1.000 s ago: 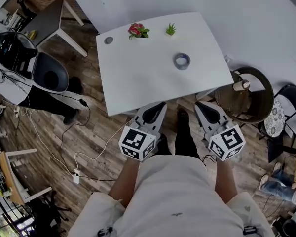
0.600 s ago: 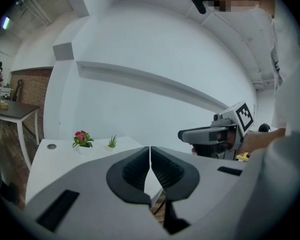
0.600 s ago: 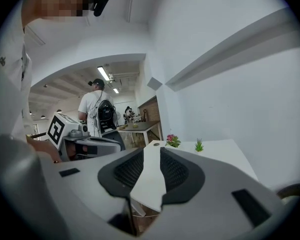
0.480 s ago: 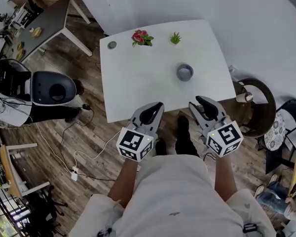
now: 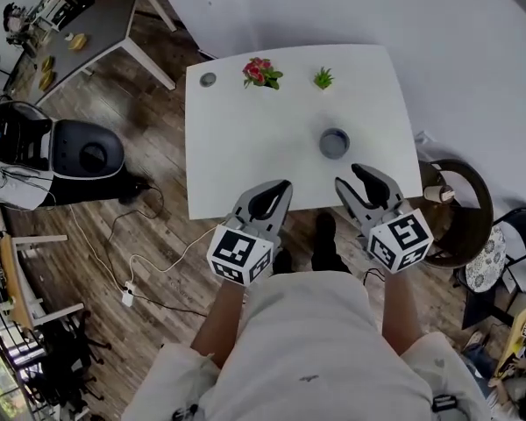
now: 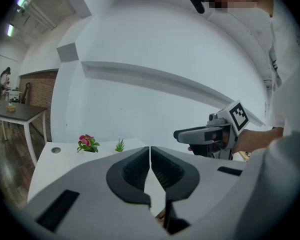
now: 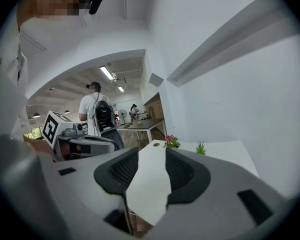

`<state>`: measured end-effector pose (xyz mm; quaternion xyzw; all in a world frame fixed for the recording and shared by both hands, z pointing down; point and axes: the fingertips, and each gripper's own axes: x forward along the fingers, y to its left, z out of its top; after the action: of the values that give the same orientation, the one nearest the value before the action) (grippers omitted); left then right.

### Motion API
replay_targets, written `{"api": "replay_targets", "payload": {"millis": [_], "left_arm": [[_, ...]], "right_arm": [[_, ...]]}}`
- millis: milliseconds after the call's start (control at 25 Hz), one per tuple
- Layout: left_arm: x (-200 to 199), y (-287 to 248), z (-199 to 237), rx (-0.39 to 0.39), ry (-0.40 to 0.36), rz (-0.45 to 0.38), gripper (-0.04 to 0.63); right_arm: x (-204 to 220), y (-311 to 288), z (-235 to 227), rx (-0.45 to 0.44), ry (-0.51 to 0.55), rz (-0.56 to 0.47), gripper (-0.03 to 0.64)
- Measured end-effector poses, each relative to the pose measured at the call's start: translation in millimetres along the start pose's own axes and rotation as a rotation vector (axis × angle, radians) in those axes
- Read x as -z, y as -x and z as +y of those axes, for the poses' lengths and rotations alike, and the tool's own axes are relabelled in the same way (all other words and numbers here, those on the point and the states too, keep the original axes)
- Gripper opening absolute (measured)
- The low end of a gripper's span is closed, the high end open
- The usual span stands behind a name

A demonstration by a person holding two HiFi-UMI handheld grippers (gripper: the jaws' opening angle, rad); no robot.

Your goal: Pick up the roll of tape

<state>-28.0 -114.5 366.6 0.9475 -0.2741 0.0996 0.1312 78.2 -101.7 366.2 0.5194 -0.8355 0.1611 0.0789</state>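
Right gripper hovers over the near table edge. Its ribbed dark pads are parting and the jaws are opening on nothing but bare tabletop. Left gripper, alongside, is clenched with pads together and holds nothing. Nothing is grasped yet; I judge that the reach, closure and lift all remain. The roll of tape lies flat just ahead of my right jaws, a short grey-blue ring with an open core, on the smooth white table. Farther out stand a pink-flowered plant and a spiky green plant.
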Motion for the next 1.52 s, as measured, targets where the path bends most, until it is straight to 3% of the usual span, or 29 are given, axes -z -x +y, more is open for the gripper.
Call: {"api": "replay_targets", "payload": {"millis": [520, 1080, 1520], "left_arm": [[-3.9, -33.7, 4.3, -0.132, 0.042, 0.016, 0.023], [6.6, -54.7, 6.9, -0.268, 0.114, 0.036, 0.023], [21.5, -66.0, 9.8, -0.317, 0.165, 0.058, 0.023]], "right_arm": [[7.0, -30.7, -48.1, -0.126, 0.018, 0.089, 0.204], [58.7, -70.9, -77.0, -0.262, 0.097, 0.256, 0.219], [97.4, -96.5, -95.2, -0.277, 0.212, 0.341, 0.235]]}}
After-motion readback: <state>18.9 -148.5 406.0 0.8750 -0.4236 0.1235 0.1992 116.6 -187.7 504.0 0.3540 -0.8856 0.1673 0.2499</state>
